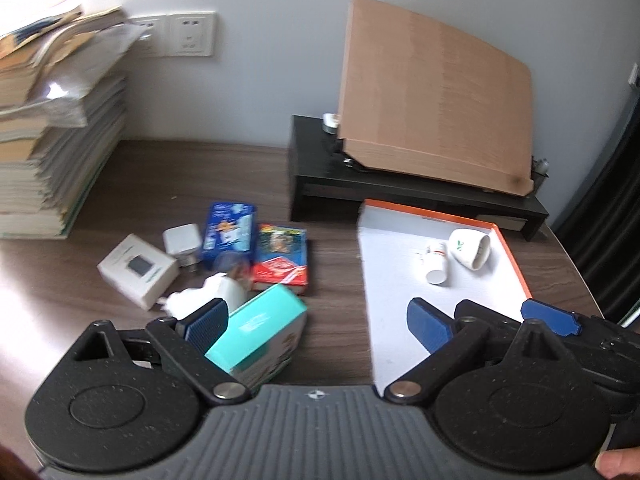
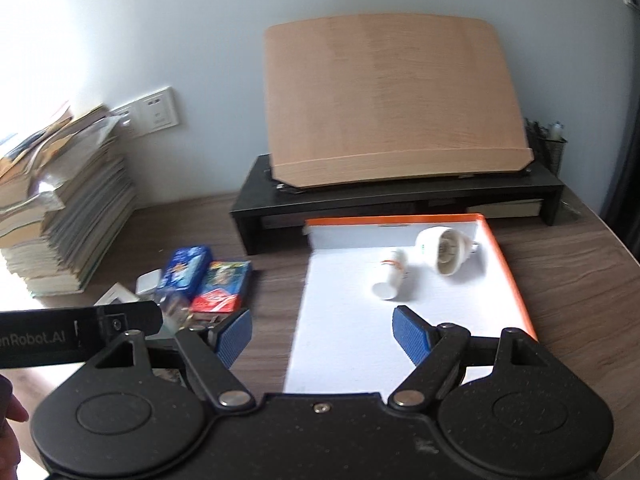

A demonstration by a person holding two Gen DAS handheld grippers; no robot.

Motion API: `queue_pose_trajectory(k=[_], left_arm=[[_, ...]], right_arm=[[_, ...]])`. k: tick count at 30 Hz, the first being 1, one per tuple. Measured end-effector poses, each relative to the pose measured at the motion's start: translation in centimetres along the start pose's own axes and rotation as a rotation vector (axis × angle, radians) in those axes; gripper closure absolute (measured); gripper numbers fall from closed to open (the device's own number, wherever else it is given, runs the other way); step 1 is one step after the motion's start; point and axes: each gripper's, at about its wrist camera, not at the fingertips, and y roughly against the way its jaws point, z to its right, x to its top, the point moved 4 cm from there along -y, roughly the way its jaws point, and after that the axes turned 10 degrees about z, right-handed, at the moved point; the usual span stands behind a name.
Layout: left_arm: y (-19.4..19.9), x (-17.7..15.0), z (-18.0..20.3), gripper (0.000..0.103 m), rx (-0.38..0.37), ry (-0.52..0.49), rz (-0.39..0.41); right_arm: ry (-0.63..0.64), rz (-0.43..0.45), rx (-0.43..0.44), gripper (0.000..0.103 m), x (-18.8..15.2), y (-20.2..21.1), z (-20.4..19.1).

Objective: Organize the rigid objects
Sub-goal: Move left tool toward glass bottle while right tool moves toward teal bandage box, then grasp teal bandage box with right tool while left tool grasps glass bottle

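A white tray with an orange rim (image 1: 400, 280) (image 2: 344, 320) lies on the dark wood desk. In it lie a small white bottle (image 1: 436, 262) (image 2: 391, 278) and a white cup on its side (image 1: 472, 248) (image 2: 446, 250). Left of the tray lie a teal box (image 1: 258, 326), a red box (image 1: 282, 258) (image 2: 222, 286), a blue box (image 1: 230, 232) (image 2: 184, 270), a white charger (image 1: 182, 240), a white box (image 1: 138, 270) and a white plug (image 1: 208, 294). My left gripper (image 1: 316, 324) is open, its left finger beside the teal box. My right gripper (image 2: 322, 338) is open and empty over the tray's near left part.
A tall stack of books and papers (image 1: 52, 132) (image 2: 60, 208) stands at the left. A black monitor riser (image 1: 400, 188) (image 2: 400, 196) with a tilted wooden board (image 1: 436, 100) (image 2: 392, 100) stands against the wall behind the tray. The right gripper's body (image 1: 568, 320) shows beside my left one.
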Motion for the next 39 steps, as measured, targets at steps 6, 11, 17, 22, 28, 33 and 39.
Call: queue_pose_trajectory(k=[6, 11, 17, 22, 28, 33, 39], left_arm=[[1.6, -0.7, -2.4, 0.004, 0.026, 0.036, 0.010], [2.8, -1.5, -4.4, 0.004, 0.043, 0.074, 0.012], [4.4, -2.4, -8.0, 0.004, 0.108, 0.138, 0.010], [5.2, -3.5, -11.7, 0.004, 0.197, 0.214, -0.015], [5.4, -4.0, -13.6, 0.004, 0.244, 0.245, -0.026], [4.7, -4.4, -13.9, 0.004, 0.258, 0.250, -0.042], [3.1, -5.0, -13.8, 0.004, 0.260, 0.239, -0.070]], right_arm=[[0.028, -0.013, 0.048, 0.012, -0.6, 0.3, -2.5], [0.049, -0.036, 0.095, 0.012, -1.4, 0.2, -4.5], [0.117, -0.059, 0.226, 0.005, -2.8, -0.1, -7.4], [0.186, -0.086, 0.323, 0.004, -4.1, -1.2, -9.8], [0.268, -0.090, 0.412, 0.002, -4.5, -3.3, -12.3], [0.316, -0.093, 0.434, 0.001, -4.4, -5.6, -13.5], [0.302, -0.110, 0.476, 0.017, -4.1, -7.3, -13.9]])
